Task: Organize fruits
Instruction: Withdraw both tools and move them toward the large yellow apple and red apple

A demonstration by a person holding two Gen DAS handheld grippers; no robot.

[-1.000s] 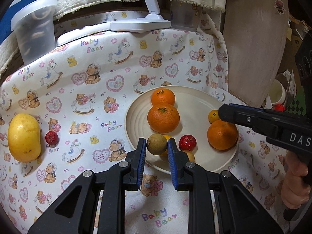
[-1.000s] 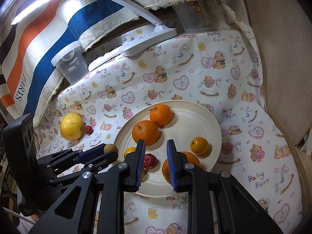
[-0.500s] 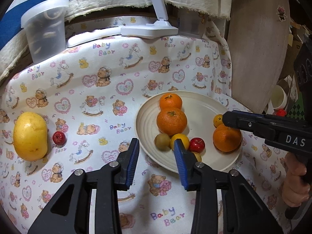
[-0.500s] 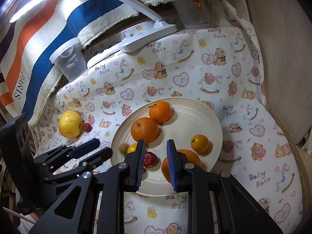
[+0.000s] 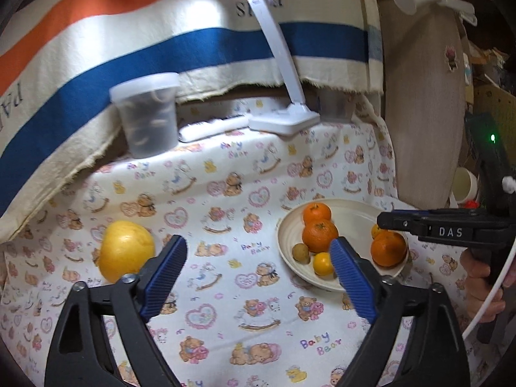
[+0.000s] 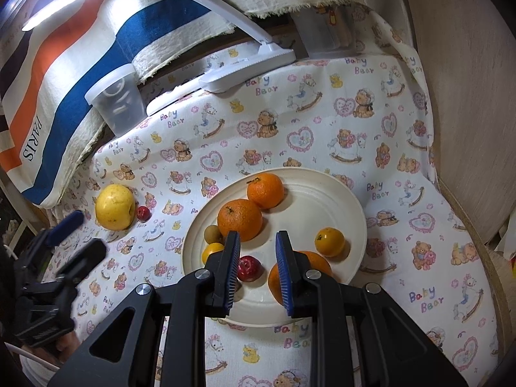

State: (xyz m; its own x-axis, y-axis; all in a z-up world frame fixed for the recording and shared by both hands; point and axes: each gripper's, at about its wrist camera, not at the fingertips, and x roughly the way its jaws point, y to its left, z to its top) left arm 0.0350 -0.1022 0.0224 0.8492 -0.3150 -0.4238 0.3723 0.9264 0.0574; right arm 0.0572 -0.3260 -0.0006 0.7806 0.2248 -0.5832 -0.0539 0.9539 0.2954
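Fruits sit mostly on a cream plate (image 6: 351, 193): two large oranges (image 6: 239, 219) near its far left edge, a third orange (image 6: 317, 262) at the near rim, a small yellow-orange citrus (image 6: 329, 242) to the right, a brown kiwi-like fruit (image 6: 213, 233), another small yellow citrus (image 6: 211, 251) and a small red fruit (image 6: 250, 267). Off the plate, well to its left on the counter, lie a large yellow fruit (image 6: 115, 206) and, just beside it, a second small red fruit (image 6: 143, 213).

The counter cloth (image 6: 371, 148) is printed with "Baby Bear" among bears and hearts. The striped fabric (image 6: 48, 122) behind reads "PARIS". "DAS" is printed on the side of the right gripper (image 5: 391, 222).

The left gripper (image 5: 258, 261) is tilted downward above the cloth between the yellow fruit and the plate; its jaws are opening, spread wide, with nothing between them. The right gripper (image 6: 258, 269) points down over the plate's near edge, a hand (image 5: 483, 277) on its handle; its jaws are opening, a narrow gap apart, gripping nothing.
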